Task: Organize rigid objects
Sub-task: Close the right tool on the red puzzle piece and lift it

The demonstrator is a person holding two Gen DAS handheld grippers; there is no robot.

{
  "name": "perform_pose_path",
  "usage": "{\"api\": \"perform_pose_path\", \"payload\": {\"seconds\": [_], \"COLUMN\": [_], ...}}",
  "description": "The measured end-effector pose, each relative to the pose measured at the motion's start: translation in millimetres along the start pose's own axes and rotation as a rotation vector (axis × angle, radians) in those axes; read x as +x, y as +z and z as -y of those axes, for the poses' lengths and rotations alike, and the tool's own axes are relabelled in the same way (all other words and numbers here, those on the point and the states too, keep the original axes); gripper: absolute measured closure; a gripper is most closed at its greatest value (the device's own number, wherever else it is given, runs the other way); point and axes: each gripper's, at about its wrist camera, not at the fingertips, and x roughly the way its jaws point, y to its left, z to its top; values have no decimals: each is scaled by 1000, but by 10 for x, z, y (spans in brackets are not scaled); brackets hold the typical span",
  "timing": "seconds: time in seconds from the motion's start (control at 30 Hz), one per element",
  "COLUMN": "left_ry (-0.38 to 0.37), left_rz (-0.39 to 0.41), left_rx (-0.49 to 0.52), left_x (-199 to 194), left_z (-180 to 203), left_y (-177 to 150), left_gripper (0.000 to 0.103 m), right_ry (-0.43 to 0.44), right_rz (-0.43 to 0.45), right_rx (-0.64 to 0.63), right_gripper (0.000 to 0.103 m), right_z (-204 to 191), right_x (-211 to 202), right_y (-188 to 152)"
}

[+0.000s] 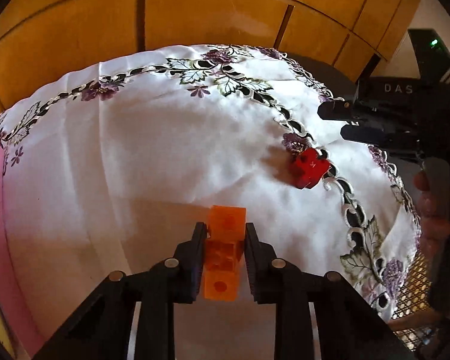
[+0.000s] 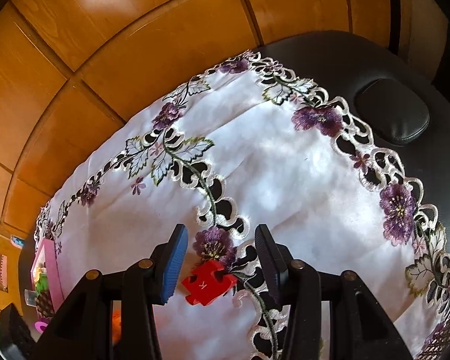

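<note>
A stick of orange see-through cubes (image 1: 225, 258) sits between the fingers of my left gripper (image 1: 225, 226), which is shut on it just above the white embroidered cloth (image 1: 135, 150). A red puzzle piece (image 2: 208, 283) marked K lies flat on the cloth's flowered border. My right gripper (image 2: 222, 231) hangs over it, open, a finger on each side and neither pad touching. In the left wrist view the same red puzzle piece (image 1: 310, 168) lies to the right, with the right gripper (image 1: 331, 122) above it. The orange cubes' lower end is hidden by the fingers.
A pink box (image 2: 49, 270) with small items stands at the cloth's left edge. Black padding (image 2: 375, 60) with a cushion (image 2: 393, 117) shows beyond the cloth. A wooden panelled wall (image 1: 195, 15) runs behind. A mesh basket (image 1: 417, 285) and a person's hand (image 1: 435, 210) are at the right.
</note>
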Motion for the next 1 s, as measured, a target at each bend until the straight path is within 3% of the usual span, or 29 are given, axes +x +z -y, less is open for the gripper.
{"api": "perform_pose_path", "payload": {"seconds": [0.2,0.43,0.8,1.0], "left_ry": [13,21,19,32], "left_rz": [20,-8,22,71], "left_rx": [-8,-14,-32,-44], "left_x": [-105,-60,-234,-489], "left_z": [-91,-148,-217,-258], "left_y": [-145,-216,-283,-317], "left_gripper": [79,78,79,79], "right_ry": [10,-54,-112,-193], "right_rz": [-95,-177,-206,-192], "right_rx": [-102,-252,-384,-500], "right_gripper": [56,56,54,57], "right_z": [-192,-410,-598,-727], "right_x": [166,341,459,513], "right_y": [-95,-255,-405,-492]}}
